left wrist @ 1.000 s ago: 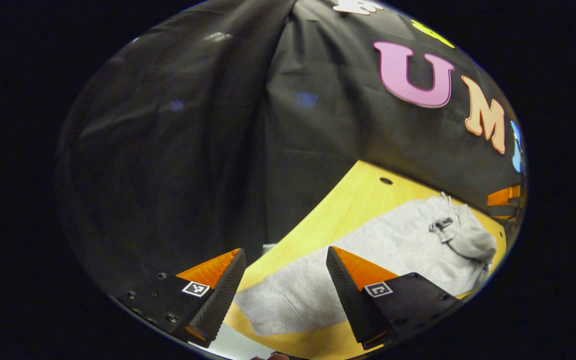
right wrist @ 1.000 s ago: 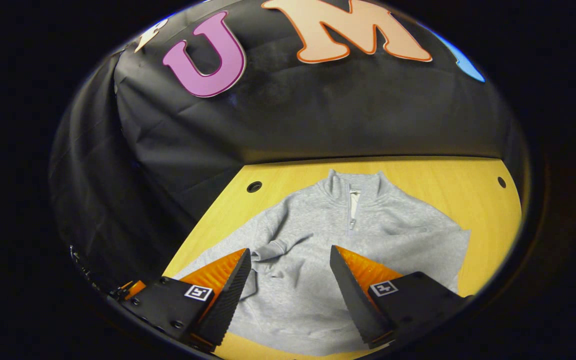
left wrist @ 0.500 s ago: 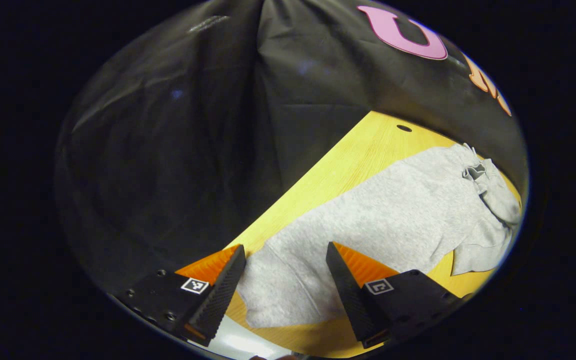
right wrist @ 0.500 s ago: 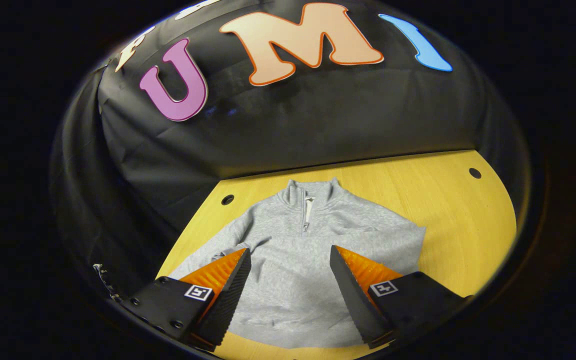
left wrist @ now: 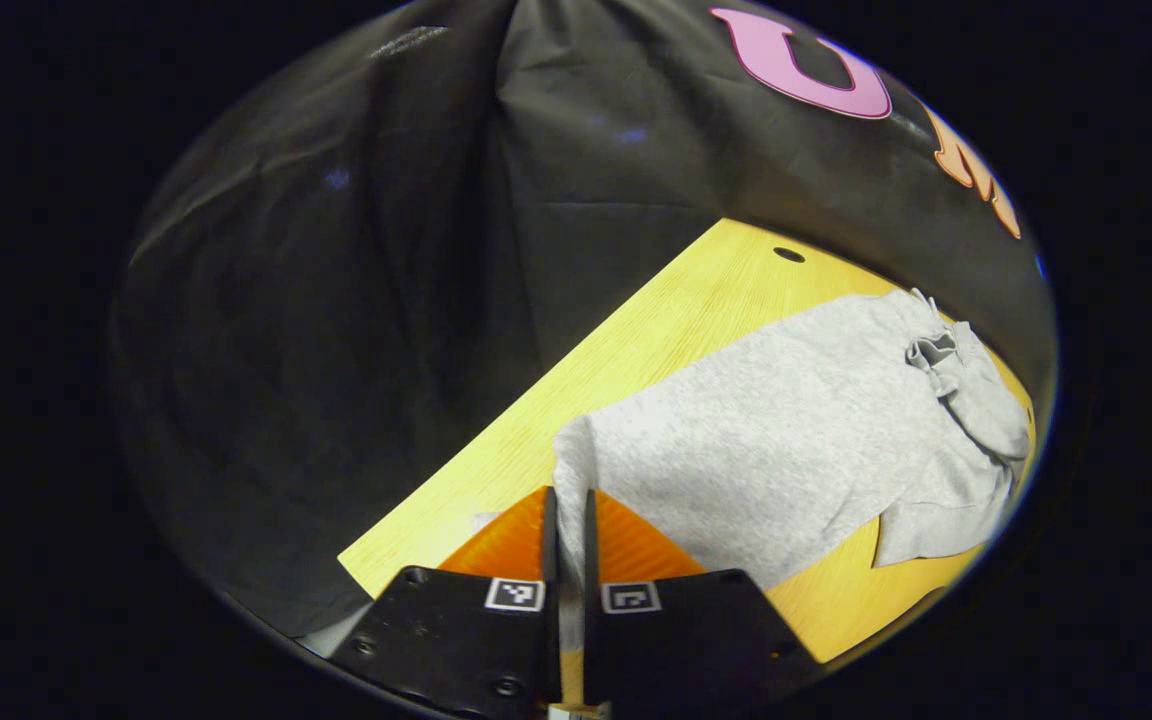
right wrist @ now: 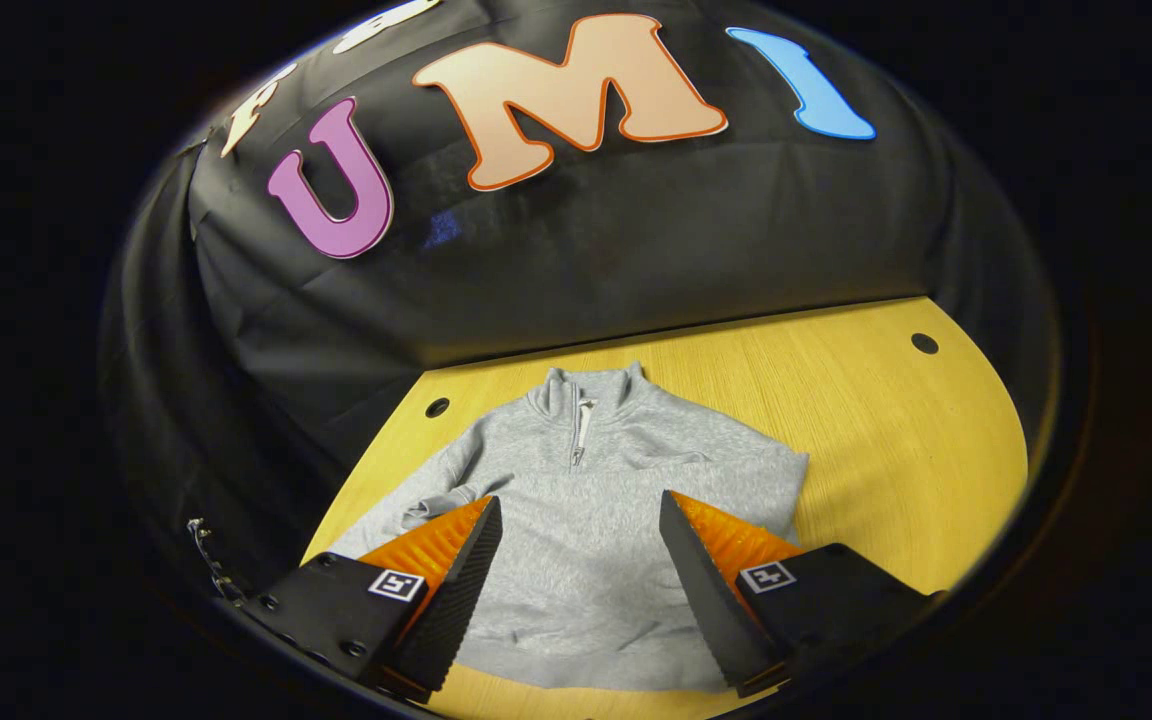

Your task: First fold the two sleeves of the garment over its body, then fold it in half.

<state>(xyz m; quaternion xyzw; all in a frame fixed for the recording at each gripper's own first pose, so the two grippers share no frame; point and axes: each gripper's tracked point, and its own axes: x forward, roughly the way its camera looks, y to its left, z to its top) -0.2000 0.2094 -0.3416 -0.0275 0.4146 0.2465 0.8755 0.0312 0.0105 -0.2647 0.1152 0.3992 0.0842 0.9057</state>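
The grey zip-neck garment point(right wrist: 596, 520) lies flat on the wooden tabletop point(right wrist: 896, 450), collar toward the booth wall; in the right gripper view one sleeve appears folded in near the body's edge, though its exact lie is hard to tell. The left gripper point(left wrist: 566, 545) has its jaws closed to a narrow slit on a raised corner of the fabric near the tabletop's edge; the right gripper point(right wrist: 581, 560) hangs above the hem with jaws wide, holding nothing. Risks, as judged: the pinch takes little cloth and may slip under a pull; a one-sided lift may drag the whole body askew and undo the sleeve fold; an unsupported far corner may produce a crooked half-fold.
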